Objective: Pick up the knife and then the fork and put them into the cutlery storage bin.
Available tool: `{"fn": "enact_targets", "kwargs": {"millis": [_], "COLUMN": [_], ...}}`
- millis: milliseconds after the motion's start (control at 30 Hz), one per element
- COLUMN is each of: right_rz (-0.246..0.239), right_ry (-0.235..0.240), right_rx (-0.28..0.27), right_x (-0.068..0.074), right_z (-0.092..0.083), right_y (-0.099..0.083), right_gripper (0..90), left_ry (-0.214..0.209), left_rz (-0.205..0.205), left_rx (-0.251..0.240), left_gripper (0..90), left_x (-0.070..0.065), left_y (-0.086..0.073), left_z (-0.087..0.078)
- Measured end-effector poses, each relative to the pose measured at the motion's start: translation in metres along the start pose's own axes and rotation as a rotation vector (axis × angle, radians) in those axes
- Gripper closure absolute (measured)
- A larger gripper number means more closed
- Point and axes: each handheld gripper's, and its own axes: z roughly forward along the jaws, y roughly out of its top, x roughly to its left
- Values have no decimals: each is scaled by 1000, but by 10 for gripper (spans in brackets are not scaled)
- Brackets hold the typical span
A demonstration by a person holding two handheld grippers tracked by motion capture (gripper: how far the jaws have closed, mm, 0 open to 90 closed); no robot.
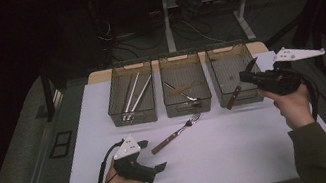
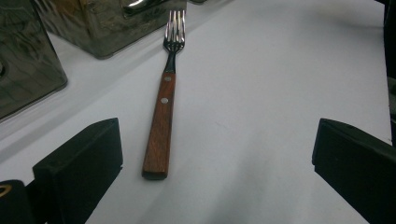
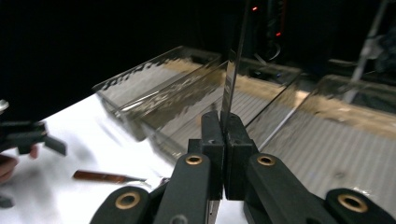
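Knife [image 1: 234, 96] clamped in my right gripper [image 1: 245, 77], jaws closed on the blade, wooden handle hanging over the front wall of the right bin [image 1: 227, 48] near the table's [image 1: 224, 162] back right. Right gripper view shows the blade [image 3: 232, 79] upright between the pads. Fork [image 2: 162, 121] lies mid-table; left gripper [image 1: 154, 155] wide open, empty; its view shows the fork's two rivets.
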Motion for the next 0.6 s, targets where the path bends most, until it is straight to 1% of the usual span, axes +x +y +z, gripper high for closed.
{"fn": "enact_targets", "kwargs": {"millis": [133, 200, 333, 533, 600], "right_rz": [0, 7, 16, 11, 9], "right_ry": [-48, -69, -124, -223, -253], "right_rx": [-7, -12, -4, 35, 60], "right_x": [-11, -18, -32, -51, -57], "right_z": [-4, -6, -7, -5, -2], "right_y": [13, 18, 26, 33, 33], "right_gripper": [889, 889, 889, 889, 889], "left_ry": [3, 1, -1, -2, -2], "left_rz": [1, 2, 2, 7, 7], "left_rx": [-8, -11, -9, -10, -9], "left_gripper": [5, 6, 7, 9, 10], "left_x": [0, 1, 1, 0, 0], "left_y": [1, 1, 1, 1, 1], "left_z": [-2, -2, -2, -2, -2]}}
